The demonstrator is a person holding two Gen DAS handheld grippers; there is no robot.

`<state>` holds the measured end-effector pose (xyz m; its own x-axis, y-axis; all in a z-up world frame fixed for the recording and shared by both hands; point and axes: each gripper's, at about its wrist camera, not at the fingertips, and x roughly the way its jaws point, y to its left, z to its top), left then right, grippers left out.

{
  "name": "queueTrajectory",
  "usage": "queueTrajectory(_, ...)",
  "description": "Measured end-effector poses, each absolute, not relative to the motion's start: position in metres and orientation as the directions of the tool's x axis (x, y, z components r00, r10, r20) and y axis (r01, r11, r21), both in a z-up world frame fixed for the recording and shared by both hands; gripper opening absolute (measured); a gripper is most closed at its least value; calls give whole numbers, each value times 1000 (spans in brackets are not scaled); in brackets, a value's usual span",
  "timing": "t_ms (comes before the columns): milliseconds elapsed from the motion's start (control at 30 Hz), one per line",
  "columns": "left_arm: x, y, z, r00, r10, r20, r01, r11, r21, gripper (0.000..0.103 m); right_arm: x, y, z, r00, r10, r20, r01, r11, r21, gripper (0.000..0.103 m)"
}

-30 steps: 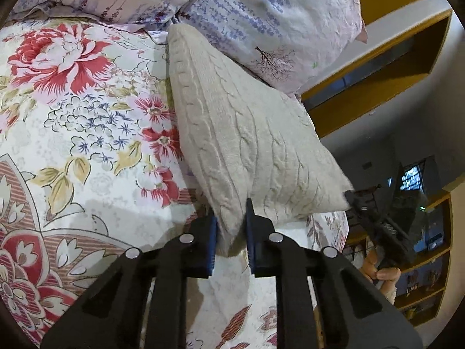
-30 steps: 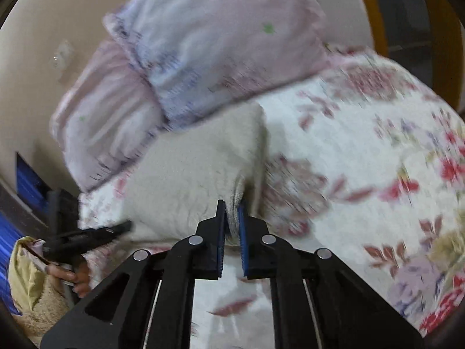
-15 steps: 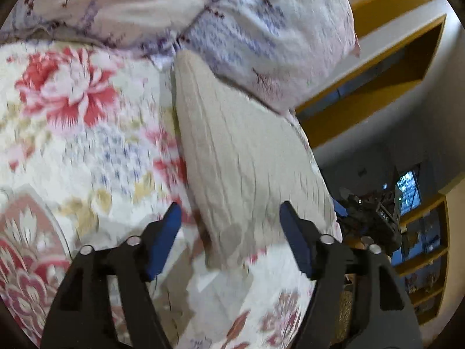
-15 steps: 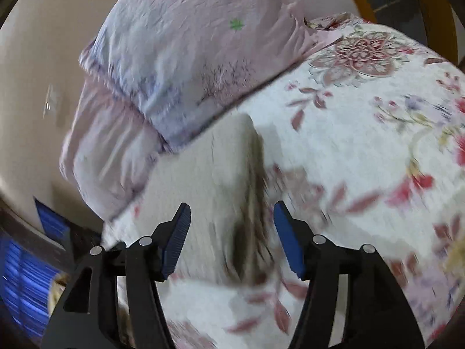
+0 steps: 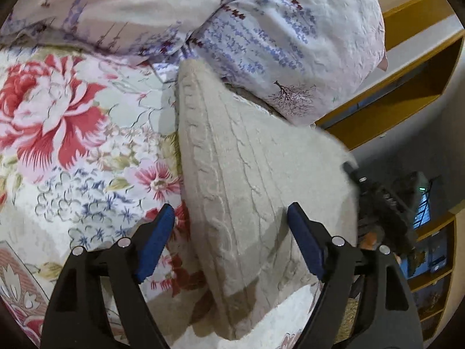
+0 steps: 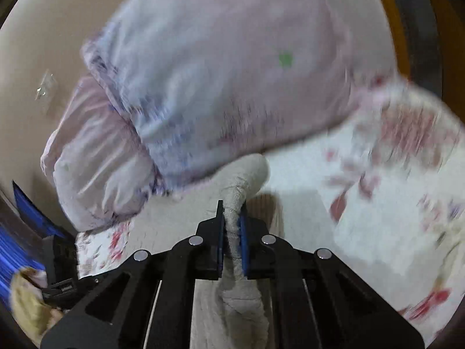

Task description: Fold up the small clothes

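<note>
— Where the left gripper is seen from its own camera, how are its jaws recorded?

— Spread wide, nothing clamped. The blue pads are held well apart, one on each side of the near end of the cream cable-knit garment; whether either pad touches the knit cannot be told.

— And the garment itself?

— Laid folded on the floral bedspread, as a long wedge running away from the jaws. Its far narrow end is tucked against the lavender-print pillow; a second, paler pillow is noted to the left of that one.

— The right gripper?

— Jaws drawn together, clamped on a bunched ridge of the same knit. The fabric is pinched between the pads and is raised above the bedspread; more of it is seen hanging below the fingers. Much of this view is blurred.

— Anything beyond?

— In the left view, the right gripper is glimpsed at the garment's right edge, dark and partly hidden. Yellow shelving is recorded behind the pillows. In the right view, a plain wall is seen beyond the pillows.
</note>
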<state>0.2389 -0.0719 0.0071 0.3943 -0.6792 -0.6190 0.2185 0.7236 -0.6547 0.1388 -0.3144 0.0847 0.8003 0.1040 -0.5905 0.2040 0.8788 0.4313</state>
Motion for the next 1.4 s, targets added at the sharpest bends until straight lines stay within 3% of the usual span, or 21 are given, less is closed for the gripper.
queueTrajectory(100, 241, -76, 9, 399, -671, -625, 236, 734, -637, 81, 151, -317, 64, 717, 21, -696, 298, 894, 334, 9)
queueTrajectory(200, 243, -79, 6, 390, -669, -633, 239, 738, -631, 81, 163, -320, 30, 607, 31, -794, 362, 879, 311, 12)
queueTrajectory(233, 244, -80, 5, 388, -670, -633, 239, 736, -633, 81, 160, -320, 31, 614, 21, -789, 366, 878, 309, 12)
queueTrajectory(367, 241, -76, 8, 393, -667, -633, 244, 739, -628, 81, 144, -315, 58, 658, -24, -752, 367, 883, 293, 32)
queueTrajectory(500, 239, -75, 11, 398, -675, -621, 251, 731, -634, 81, 123, -301, 83, 717, 35, -696, 273, 905, 327, 38)
queueTrajectory(567, 239, -77, 12, 395, -676, -622, 253, 731, -634, 82, 120, -291, 85, 721, 69, -690, 229, 915, 331, 47)
queueTrajectory(600, 239, -78, 11, 393, -676, -623, 253, 731, -634, 82, 119, -286, 83, 714, 86, -695, 204, 924, 324, 54)
queueTrajectory(767, 239, -84, 6, 368, -681, -633, 247, 728, -639, 84, 128, -268, 37, 587, 42, -809, 209, 957, 201, 64)
queueTrajectory(867, 239, -84, 6, 365, -684, -631, 249, 725, -642, 86, 126, -278, 44, 593, 80, -801, 225, 939, 260, 66)
queueTrajectory(1000, 244, -80, 6, 367, -699, -613, 242, 708, -663, 86, 118, -313, 62, 667, 175, -724, 267, 851, 452, 78)
queueTrajectory(1133, 253, -80, 2, 334, -739, -585, 222, 665, -713, 86, 123, -344, 54, 666, 252, -702, 327, 747, 578, 78)
queueTrajectory(1400, 266, -83, -5, 297, -771, -563, 193, 626, -756, 82, 141, -364, 18, 625, 391, -676, 363, 621, 695, 77)
